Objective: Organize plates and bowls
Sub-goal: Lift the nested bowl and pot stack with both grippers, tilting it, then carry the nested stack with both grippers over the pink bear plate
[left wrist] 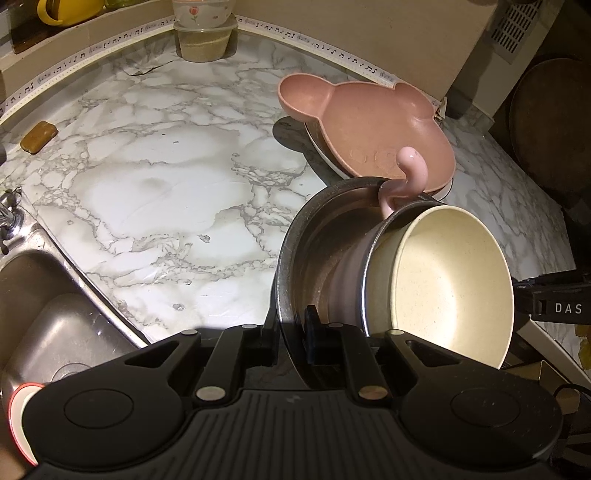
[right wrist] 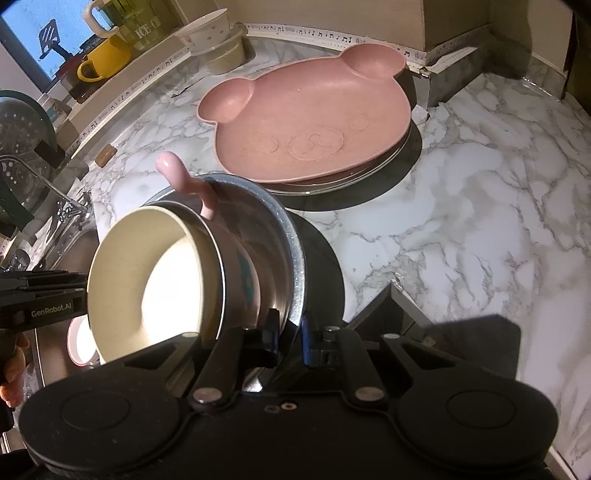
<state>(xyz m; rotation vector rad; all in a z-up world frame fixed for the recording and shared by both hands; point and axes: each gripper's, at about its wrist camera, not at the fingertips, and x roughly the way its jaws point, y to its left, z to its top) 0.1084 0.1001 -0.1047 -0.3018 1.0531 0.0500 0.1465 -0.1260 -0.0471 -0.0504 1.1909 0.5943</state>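
Note:
A large steel bowl (left wrist: 306, 251) (right wrist: 284, 229) sits tilted by the sink. Nested inside it are a pink handled cup (left wrist: 406, 173) (right wrist: 184, 181), a grey bowl and a cream bowl (left wrist: 443, 280) (right wrist: 147, 280). My left gripper (left wrist: 293, 328) is shut on the steel bowl's left rim. My right gripper (right wrist: 290, 328) is shut on its right rim. Each gripper's body shows at the edge of the other's view. A pink bear-shaped plate (left wrist: 369, 122) (right wrist: 314, 122) lies on top of a stack of plates behind the bowls.
The marble counter (left wrist: 166, 166) (right wrist: 461, 203) runs left and right of the bowls. A steel sink (left wrist: 44, 314) with a red-rimmed dish (left wrist: 16, 417) lies at the left, by a tap (right wrist: 70, 210). A soap bar (left wrist: 38, 136), stacked containers (left wrist: 203, 33) and a yellow mug (right wrist: 107, 55) line the back.

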